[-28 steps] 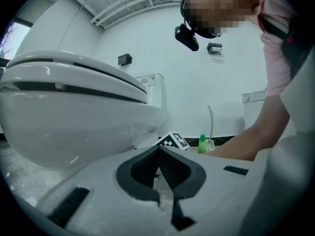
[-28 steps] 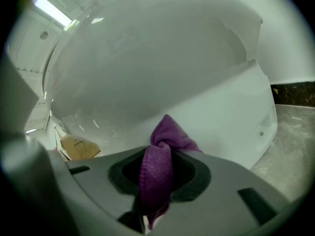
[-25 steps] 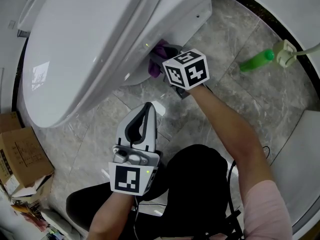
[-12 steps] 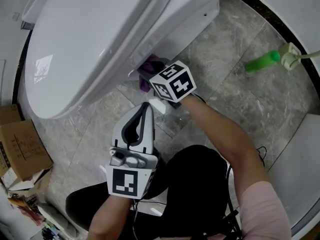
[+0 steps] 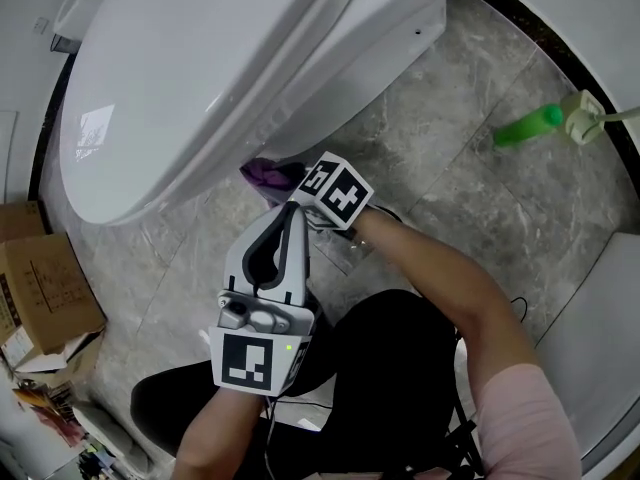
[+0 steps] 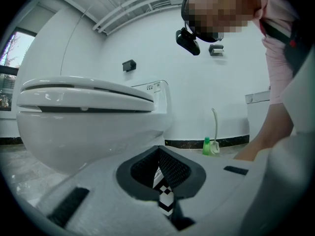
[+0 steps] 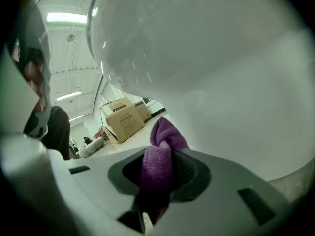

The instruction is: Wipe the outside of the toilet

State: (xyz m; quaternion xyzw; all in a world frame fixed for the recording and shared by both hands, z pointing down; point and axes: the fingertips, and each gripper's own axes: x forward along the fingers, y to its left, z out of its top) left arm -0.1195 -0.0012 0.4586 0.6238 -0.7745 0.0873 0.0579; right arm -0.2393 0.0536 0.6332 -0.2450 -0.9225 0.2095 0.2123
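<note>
The toilet point(image 5: 200, 78) stands on the stone floor with its lid down, and the work is at its front, under the bowl's overhang: the purple cloth point(image 5: 268, 175) sits against the white curve there, pinched fast in the right tool point(image 7: 160, 173). The left tool point(image 5: 296, 216) hangs just behind it above the person's lap, its jaws together on nothing. I judge the wipe to be mid-course, low on the bowl, with lid, sides and foot likely left, though no streak or wet patch shows what is done. The overhang hides the cloth's contact in the head view, and the right gripper view is too close to tell touching from just beside. The tank is cut off, the foot hidden, and a green bottle point(image 5: 522, 126) lies well apart
</note>
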